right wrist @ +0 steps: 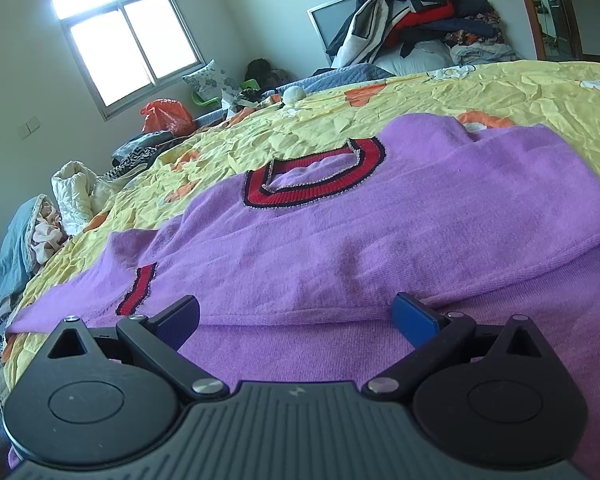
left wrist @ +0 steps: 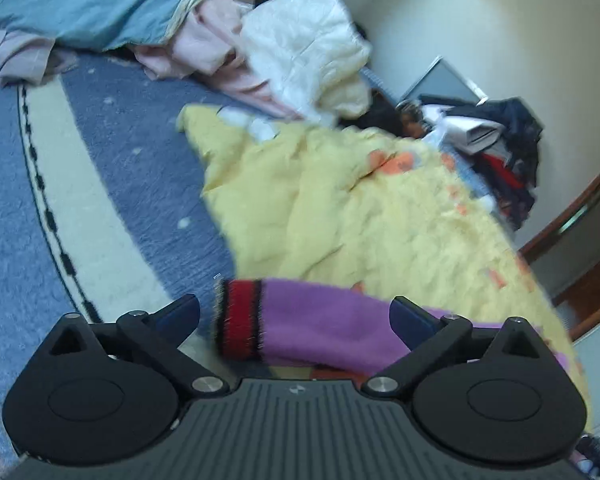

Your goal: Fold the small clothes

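Lying low-centre on the crumpled yellow bedsheet (right wrist: 440, 92), the purple knit sweater (right wrist: 340, 240) sits between both spread, empty grippers (left wrist: 296, 316) (right wrist: 298, 318); its red-banded cuff (left wrist: 238, 318) could slip, undoing the fold.

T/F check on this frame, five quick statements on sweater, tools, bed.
1. The purple sweater lies on a yellow sheet. True.
2. The left tool is shut on the sleeve cuff. False: it is open, with the cuff lying between its fingers.
3. The sweater's collar is red with dark stripes. True.
4. The right tool is clamped on the collar. False: it is open, low over the sweater's body, well short of the collar.
5. The window is dark. False: bright daylight comes through.
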